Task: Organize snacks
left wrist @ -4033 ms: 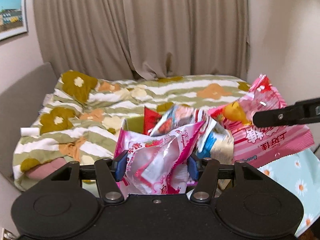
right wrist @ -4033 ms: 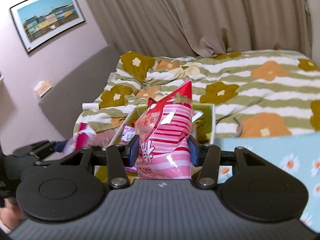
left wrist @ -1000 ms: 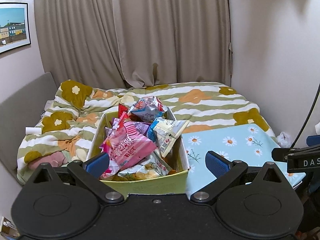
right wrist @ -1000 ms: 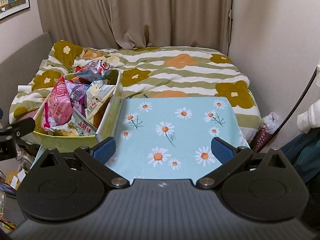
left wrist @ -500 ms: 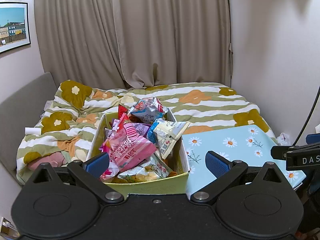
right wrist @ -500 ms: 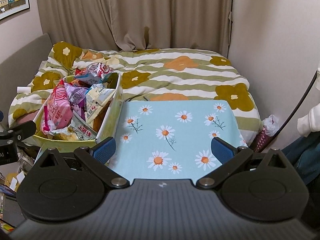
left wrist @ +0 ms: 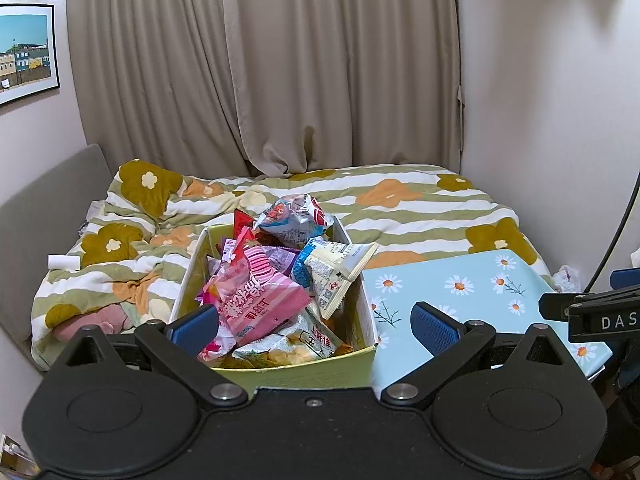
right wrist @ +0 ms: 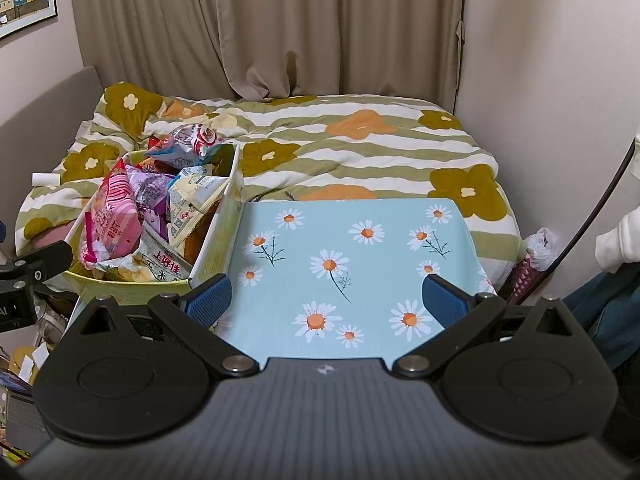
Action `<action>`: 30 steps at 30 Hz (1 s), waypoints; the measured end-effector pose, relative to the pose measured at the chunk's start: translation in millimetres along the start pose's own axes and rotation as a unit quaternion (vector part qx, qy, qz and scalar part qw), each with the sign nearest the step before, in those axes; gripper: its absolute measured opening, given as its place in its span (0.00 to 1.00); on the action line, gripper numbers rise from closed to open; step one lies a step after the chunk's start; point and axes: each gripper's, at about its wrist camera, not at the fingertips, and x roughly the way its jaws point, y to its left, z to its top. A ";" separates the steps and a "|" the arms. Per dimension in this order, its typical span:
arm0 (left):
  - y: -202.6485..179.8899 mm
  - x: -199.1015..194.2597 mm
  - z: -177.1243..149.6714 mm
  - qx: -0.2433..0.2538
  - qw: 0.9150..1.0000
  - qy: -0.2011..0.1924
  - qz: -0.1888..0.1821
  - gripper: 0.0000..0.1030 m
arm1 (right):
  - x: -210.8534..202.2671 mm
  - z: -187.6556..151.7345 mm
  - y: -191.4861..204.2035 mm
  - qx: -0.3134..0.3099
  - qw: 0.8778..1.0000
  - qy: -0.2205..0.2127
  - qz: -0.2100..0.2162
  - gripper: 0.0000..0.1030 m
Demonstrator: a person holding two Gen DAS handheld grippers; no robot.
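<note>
A yellow-green box [left wrist: 280, 374] [right wrist: 216, 240] stands on the left end of a light blue daisy-print table [left wrist: 472, 292] [right wrist: 360, 256]. It is heaped with snack bags: a pink striped bag [left wrist: 256, 300] [right wrist: 110, 224], a cream bag [left wrist: 336, 268] [right wrist: 192, 196] and a white-red bag [left wrist: 292, 220] [right wrist: 188, 142] on top. My left gripper [left wrist: 316, 326] is open and empty, just short of the box. My right gripper [right wrist: 326, 300] is open and empty above the table's front part.
A bed with a green striped flower duvet [right wrist: 360, 140] lies behind the table. Beige curtains [left wrist: 280, 80] hang at the back. A wall [left wrist: 560, 120] is on the right, with a dark cable [right wrist: 596, 208]. Clutter lies on the floor at the lower left [right wrist: 24, 360].
Four seconds ago each gripper was shut on a pink snack bag over the box. Both bags now lie in the box, both grippers are open and have drawn back. Little change in the last second.
</note>
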 end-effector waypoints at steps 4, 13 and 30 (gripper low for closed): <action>0.2 0.2 -0.3 0.000 1.000 0.001 0.000 1.00 | 0.2 0.2 -0.5 -0.001 1.000 0.000 0.000 1.00; 1.9 2.2 -0.2 -0.001 1.000 0.003 0.001 1.00 | 0.1 0.5 -0.3 0.000 1.000 0.000 0.000 1.00; 2.4 -2.3 -2.8 -0.005 1.000 -0.018 0.015 1.00 | 1.6 2.9 -0.3 0.001 1.000 -0.002 0.000 1.00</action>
